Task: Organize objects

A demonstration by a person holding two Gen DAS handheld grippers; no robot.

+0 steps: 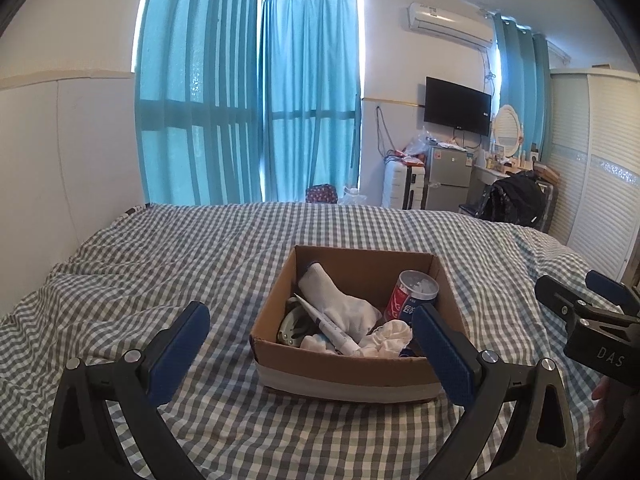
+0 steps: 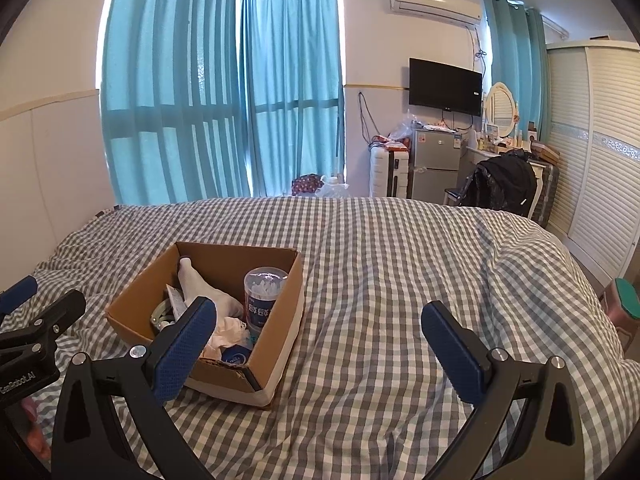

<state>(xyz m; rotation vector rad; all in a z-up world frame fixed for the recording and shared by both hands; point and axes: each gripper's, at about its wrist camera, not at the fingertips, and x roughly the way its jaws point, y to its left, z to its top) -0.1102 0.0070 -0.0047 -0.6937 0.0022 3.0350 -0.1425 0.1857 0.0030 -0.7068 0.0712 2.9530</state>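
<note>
An open cardboard box [image 1: 352, 372] sits on the checked bed cover [image 1: 160, 264]. Inside lie a white sock [image 1: 336, 300], a tube [image 1: 324, 324], a round jar of cotton swabs [image 1: 414, 292], crumpled white cloth [image 1: 390, 336] and a round metal object [image 1: 292, 324]. My left gripper [image 1: 312, 324] is open and empty, just in front of the box. My right gripper [image 2: 320, 320] is open and empty, to the right of the box [image 2: 264, 364]; its left finger overlaps the box's near corner. The jar [image 2: 262, 296] and sock [image 2: 200, 284] show there too.
The bed reaches to blue curtains [image 1: 248, 100] at the back. A TV [image 1: 458, 106], a small fridge [image 1: 448, 174], a suitcase [image 1: 402, 184] and a chair with a black jacket [image 1: 516, 196] stand at the back right. A white wardrobe [image 2: 600, 152] lines the right side.
</note>
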